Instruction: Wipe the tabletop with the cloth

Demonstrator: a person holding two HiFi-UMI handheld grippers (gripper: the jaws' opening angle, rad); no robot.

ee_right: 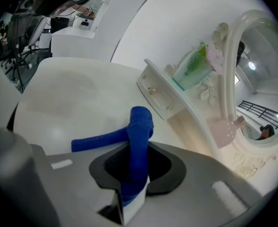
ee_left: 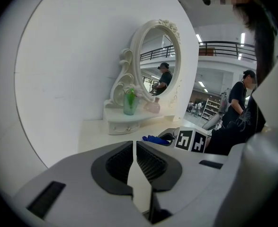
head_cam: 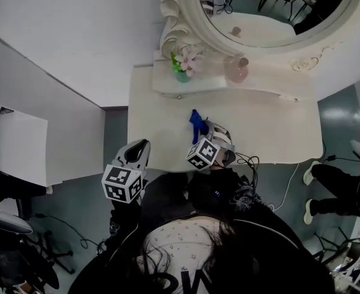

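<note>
A blue cloth (ee_right: 138, 141) is pinched between the jaws of my right gripper (ee_right: 135, 167), bunched and sticking up, with a strip trailing left over the white tabletop (ee_right: 72, 103). In the head view the cloth (head_cam: 197, 122) shows just beyond the right gripper (head_cam: 211, 141), over the front middle of the tabletop (head_cam: 265, 127). My left gripper (head_cam: 137, 155) hovers at the table's front left edge, its jaws together with nothing between them (ee_left: 134, 162). The left gripper view also catches the cloth (ee_left: 154, 139) and the right gripper's marker cube (ee_left: 192, 141).
At the back stands an ornate white mirror (head_cam: 271, 11) on a raised shelf (head_cam: 229, 84) with a green vase of flowers (head_cam: 183, 66) and a pink bottle (head_cam: 236, 69). A cable (head_cam: 287, 188) hangs off the front right. Someone's legs (head_cam: 333, 188) stand at right.
</note>
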